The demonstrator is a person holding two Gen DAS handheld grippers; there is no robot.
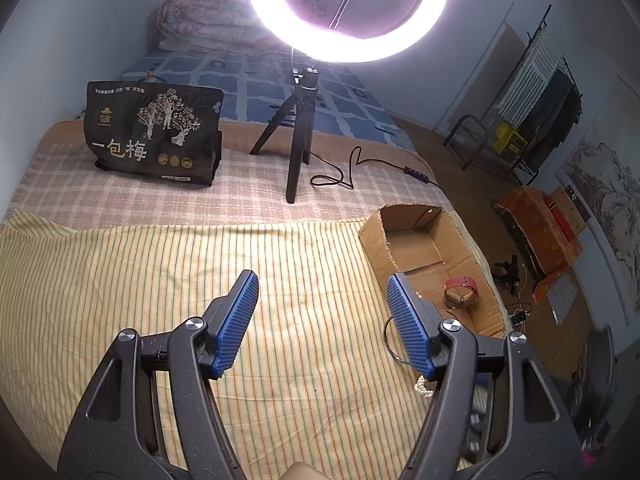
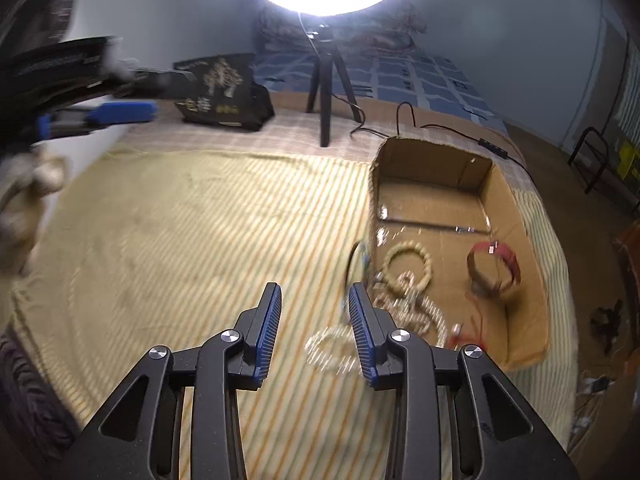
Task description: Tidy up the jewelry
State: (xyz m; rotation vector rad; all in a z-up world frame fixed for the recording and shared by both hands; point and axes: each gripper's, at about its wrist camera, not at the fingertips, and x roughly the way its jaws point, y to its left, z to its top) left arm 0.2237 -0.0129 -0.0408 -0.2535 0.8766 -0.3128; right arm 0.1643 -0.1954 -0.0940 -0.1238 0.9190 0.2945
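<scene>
The right gripper (image 2: 314,294) is hanging low over the striped sheet (image 2: 180,220) on the bed, its blue pads spread with nothing between them. Just beyond its tips, slightly to the right, a pearl bracelet (image 2: 334,350) is lying flat on the sheet as a pale, motion-blurred loop, with a thin dark bangle (image 2: 354,258) farther on against the near-left wall of the cardboard box (image 2: 516,216). The bracelet is sitting outside the box, touching or almost touching its left wall; I cannot tell which. Inside the box, a beaded bracelet (image 2: 408,262) and a red watch (image 2: 494,266) are already resting. The left gripper (image 1: 322,288) is hovering higher and to the left, spread wide and holding nothing. The right gripper is judged nearer to the pearls, so the pickup is likely falling to it.
</scene>
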